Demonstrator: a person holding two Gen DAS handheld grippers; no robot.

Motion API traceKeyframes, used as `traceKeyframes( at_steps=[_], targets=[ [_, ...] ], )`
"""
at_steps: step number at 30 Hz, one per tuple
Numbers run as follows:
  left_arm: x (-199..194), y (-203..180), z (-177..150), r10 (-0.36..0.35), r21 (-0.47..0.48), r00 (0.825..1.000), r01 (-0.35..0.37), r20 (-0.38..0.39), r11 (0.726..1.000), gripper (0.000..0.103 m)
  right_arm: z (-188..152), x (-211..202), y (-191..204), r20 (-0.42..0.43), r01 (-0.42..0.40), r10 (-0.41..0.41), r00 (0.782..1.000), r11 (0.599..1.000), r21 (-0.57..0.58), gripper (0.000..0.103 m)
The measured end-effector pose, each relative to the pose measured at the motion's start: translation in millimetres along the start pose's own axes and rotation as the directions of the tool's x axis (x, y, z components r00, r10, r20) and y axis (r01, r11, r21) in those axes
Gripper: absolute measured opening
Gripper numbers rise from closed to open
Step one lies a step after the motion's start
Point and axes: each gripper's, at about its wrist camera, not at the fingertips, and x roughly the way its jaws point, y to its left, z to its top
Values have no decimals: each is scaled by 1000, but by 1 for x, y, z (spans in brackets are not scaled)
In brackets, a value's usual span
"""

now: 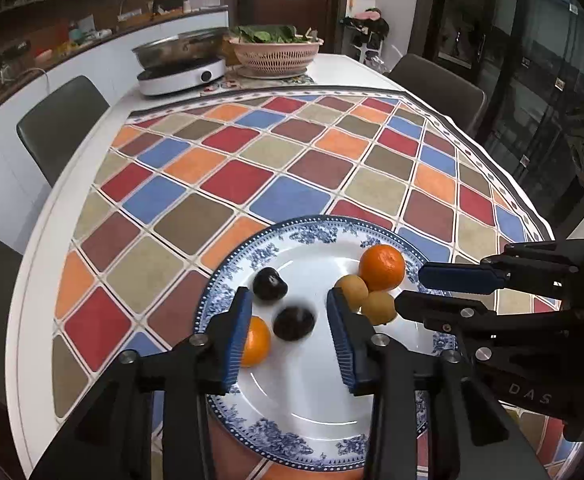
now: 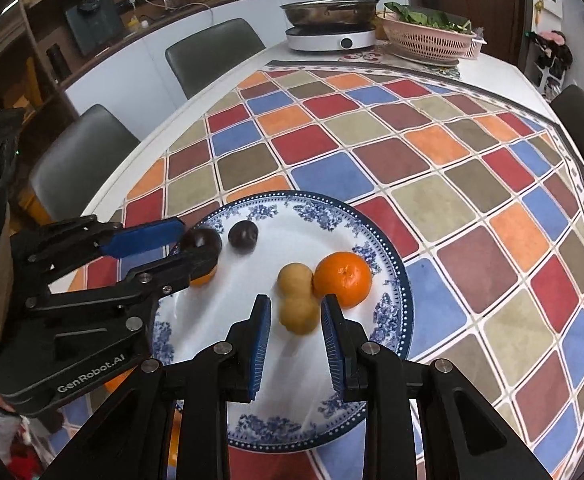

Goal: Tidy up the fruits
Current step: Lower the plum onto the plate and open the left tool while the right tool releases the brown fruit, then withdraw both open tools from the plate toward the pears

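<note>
My left gripper (image 1: 288, 300) sits lowest and closest, its jaws spread wide and empty over the blue-rimmed plate (image 1: 292, 424), with a dark plum (image 1: 294, 323) lying between the fingers but touched by neither. A second plum (image 1: 269, 283) rests just beyond it, and a small orange (image 1: 257, 341) peeks out beside my left finger. My right gripper (image 2: 296, 308) is likewise released, straddling the nearer of two yellow fruits (image 2: 299, 315); the other yellow one (image 2: 295, 278) touches it and leans against the big orange (image 2: 343, 279). All the fruit is on the plate, which stands on the checked cloth (image 1: 252, 160) of the worktop. To sort well, I judge I should close slowly on one fruit at a time, centred between the pads, since these round things roll and neighbours may get nudged.
</note>
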Motion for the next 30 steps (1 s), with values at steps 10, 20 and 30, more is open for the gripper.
traceKeyframes(
  at_steps=[10, 20, 30],
  targets=[
    [-37, -8, -2, 34, 20, 999, -35, 33, 999, 39, -5, -27, 5, 40, 6, -6, 999, 1000, -6, 28],
    [-82, -21, -18, 50, -6, 996, -50, 74, 999, 39, -21, -74, 18, 127, -2, 5, 992, 1000, -25, 37],
    [-130, -38, -42, 62, -8, 988, -62, 143, 998, 57, -46, -118, 28, 196, 13, -7, 980, 999, -31, 45]
  ],
)
